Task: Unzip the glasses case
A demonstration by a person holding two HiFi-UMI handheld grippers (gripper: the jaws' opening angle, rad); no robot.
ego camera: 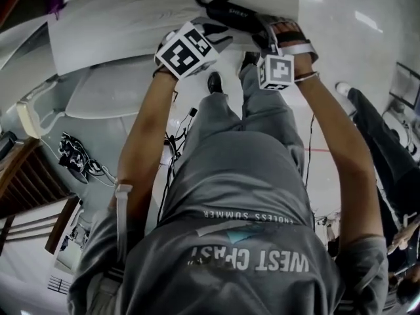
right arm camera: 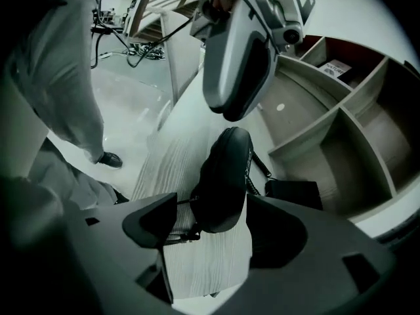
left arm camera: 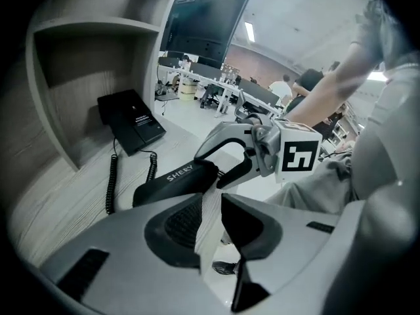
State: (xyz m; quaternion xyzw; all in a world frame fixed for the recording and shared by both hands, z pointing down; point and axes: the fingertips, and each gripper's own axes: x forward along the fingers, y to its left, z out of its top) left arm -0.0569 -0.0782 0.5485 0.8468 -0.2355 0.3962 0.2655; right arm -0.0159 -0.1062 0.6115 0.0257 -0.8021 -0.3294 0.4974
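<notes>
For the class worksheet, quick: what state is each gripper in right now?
Left gripper: open, nothing between its jaws.
Right gripper: open wide, jaws either side of the black glasses case, not clamping it.

Bright, even overhead light; strong fisheye warp, black corners, slight blur.

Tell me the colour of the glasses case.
Black glasses case, white lettering on its side; left gripper view shows it best.

Glasses case (left arm camera: 174, 179) lies on table (left arm camera: 69, 205), telephone (left arm camera: 131, 120) behind it.
</notes>
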